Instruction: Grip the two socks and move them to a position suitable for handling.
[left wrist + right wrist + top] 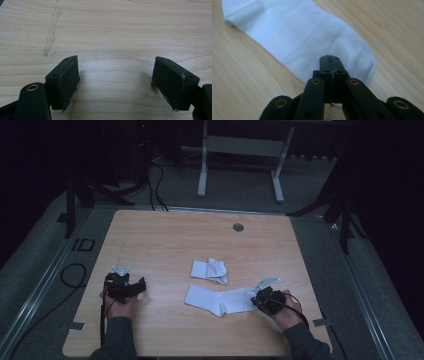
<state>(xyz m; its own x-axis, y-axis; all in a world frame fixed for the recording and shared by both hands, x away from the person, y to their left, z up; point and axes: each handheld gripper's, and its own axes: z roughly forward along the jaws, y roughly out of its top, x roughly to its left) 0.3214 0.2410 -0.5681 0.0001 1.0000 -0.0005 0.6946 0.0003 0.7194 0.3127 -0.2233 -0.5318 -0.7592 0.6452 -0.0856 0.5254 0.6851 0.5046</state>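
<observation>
A white sock (220, 301) lies flat on the wooden table (200, 235), toe end toward the right. A second white sock (210, 270), folded over, lies just behind it. My right gripper (256, 301) is at the flat sock's toe end. In the right gripper view its jaws (329, 58) are pressed together over the sock (299, 32), and no cloth shows between them. My left gripper (141, 285) rests at the table's left, well apart from both socks. In the left gripper view it (115, 82) stands open over bare wood.
A round grey grommet (238, 227) sits near the table's far edge. A white table frame (240, 150) stands on the floor behind. Black cables (72, 275) loop on the floor at the left. A pale scratch (51, 32) marks the wood ahead of the left gripper.
</observation>
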